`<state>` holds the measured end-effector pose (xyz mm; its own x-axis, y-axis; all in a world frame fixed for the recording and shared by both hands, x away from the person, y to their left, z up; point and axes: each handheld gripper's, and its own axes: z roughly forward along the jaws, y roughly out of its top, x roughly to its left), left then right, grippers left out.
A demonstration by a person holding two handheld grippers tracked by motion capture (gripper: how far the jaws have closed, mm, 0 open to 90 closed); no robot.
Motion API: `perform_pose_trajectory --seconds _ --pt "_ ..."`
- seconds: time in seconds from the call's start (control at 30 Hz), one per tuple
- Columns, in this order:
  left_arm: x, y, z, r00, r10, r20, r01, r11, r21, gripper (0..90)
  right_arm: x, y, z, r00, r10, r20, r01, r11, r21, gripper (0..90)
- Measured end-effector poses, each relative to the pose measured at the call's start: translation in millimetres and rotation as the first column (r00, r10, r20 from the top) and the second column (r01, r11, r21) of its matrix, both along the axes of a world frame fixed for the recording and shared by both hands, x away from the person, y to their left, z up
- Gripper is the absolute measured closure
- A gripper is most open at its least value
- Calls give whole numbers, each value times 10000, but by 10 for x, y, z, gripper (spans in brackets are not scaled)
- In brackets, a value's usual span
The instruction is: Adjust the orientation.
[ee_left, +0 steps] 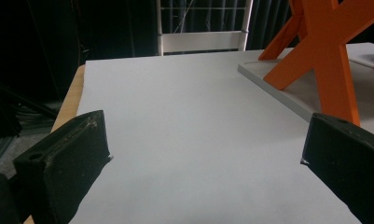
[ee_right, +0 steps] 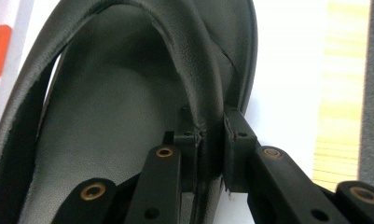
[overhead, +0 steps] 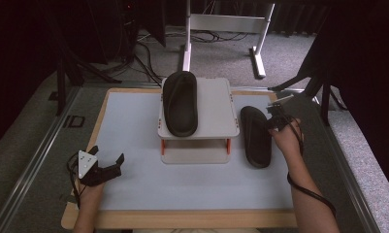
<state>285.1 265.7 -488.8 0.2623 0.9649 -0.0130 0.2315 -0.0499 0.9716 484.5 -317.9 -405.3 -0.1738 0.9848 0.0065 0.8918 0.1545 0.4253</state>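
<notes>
The right hand-held gripper [ee_right: 211, 154] clamps the strap of the black leather slipper [overhead: 255, 136] lying on the white tabletop [overhead: 134, 145] beside the white stand [overhead: 216, 104], probably to lift it; the left hand-held gripper [overhead: 107, 160] rests wide open.

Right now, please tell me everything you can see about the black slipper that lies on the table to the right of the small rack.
The slipper on the table is black, with a wide upper band and a smooth, leather-like insole. It lies flat on the white table, sole down, just right of the rack and apart from it. The right gripper is shut on the edge of its band, at the side away from the rack.
</notes>
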Motion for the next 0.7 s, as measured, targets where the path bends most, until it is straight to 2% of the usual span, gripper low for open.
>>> perform_pose_trajectory --seconds 0.3,0.7 --pt "2 -1 0 10000 12 -15 -12 10000 -4 2 -18 -42 256 9996 72 261 -74 9999 96 786" --pt "4 -2 1 10000 21 -43 -21 10000 16 2 14 28 715 9988 391 295 -380 9986 -361 788"
